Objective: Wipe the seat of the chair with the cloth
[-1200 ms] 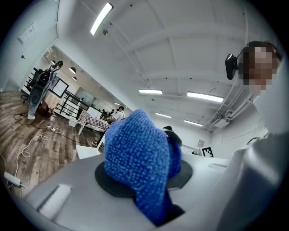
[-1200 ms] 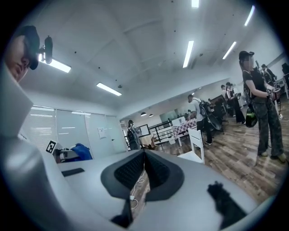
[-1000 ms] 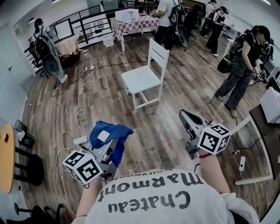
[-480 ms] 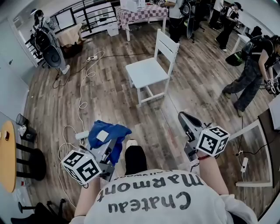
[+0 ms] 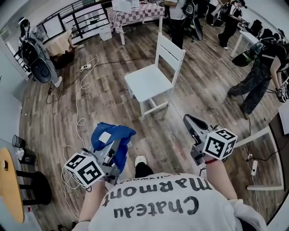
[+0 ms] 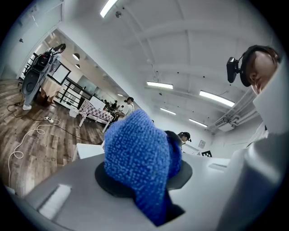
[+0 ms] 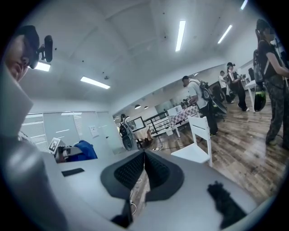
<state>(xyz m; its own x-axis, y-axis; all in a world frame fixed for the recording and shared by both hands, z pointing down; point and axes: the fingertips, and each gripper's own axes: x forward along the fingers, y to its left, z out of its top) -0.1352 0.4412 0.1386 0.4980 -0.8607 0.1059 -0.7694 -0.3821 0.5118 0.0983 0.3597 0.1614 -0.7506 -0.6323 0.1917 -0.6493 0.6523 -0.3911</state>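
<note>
At the bottom edge of the head view is the person's shirt [image 5: 153, 203], with a shoe [image 5: 141, 160] just above it on the wooden floor [image 5: 54, 126]. The left tongs [image 5: 118, 146], in the lower left of the frame, are pinching the blue cloth [image 5: 109, 135]. In the left gripper view the cloth bulges up between the dark pads [image 6: 108, 178] and hides the gap between them. The right tongs [image 5: 188, 121], in the lower right, grip nothing: the right gripper view shows their ribbed black pads [image 7: 128, 169] pressed together along a thin seam. Both are held in the air above the floor, well apart from each other.

Farther up, near the middle of the frame, stands the white chair [image 5: 146, 83], its slatted back on the upper-right side of the seat. The cloth is well short of it and not touching it. A white cable [image 5: 81, 101] snakes over the floor at the left. Beyond the chair, at the top edge, is a counter [image 5: 135, 13] with a checked cover. People [image 5: 255, 76] stand along the top and right of the frame.
</note>
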